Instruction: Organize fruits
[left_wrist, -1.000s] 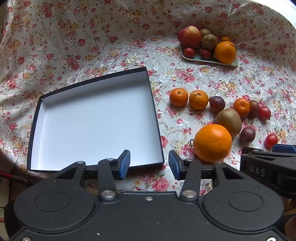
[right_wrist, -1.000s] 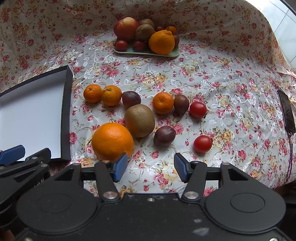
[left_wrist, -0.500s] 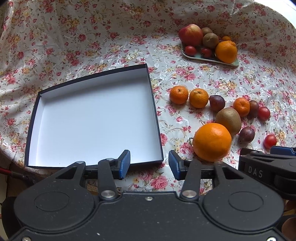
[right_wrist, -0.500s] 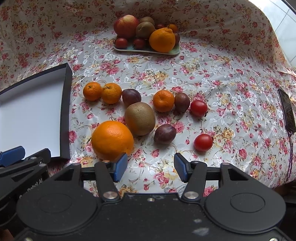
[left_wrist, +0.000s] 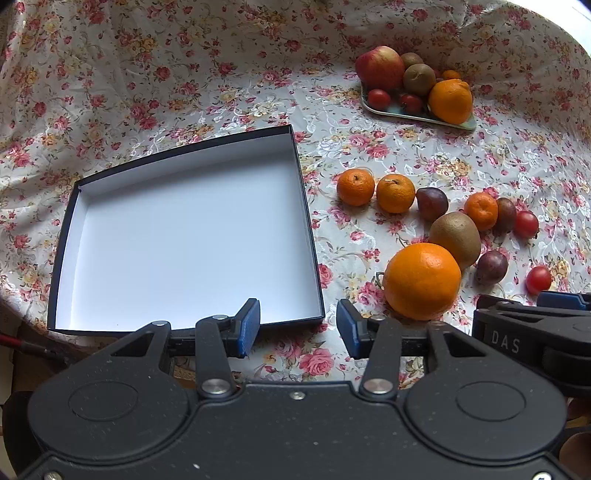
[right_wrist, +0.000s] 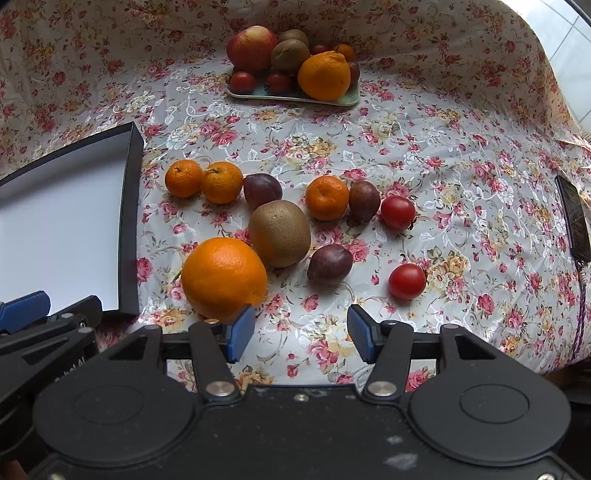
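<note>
Both tools hang over the flowered cloth with nothing between their pads. The left gripper is spread above the near corner of the empty box. The right gripper gapes too, the big orange at its eleven o'clock, touching the kiwi. The loaded tray sits at twelve.

A large orange lies nearest on the flowered cloth, touching a brown kiwi. Beyond them sit three small mandarins, three dark purple plums and two red tomatoes. To the left, a shallow black box with a white inside lies open. A far tray holds an apple, kiwis, tomatoes and another orange.
</note>
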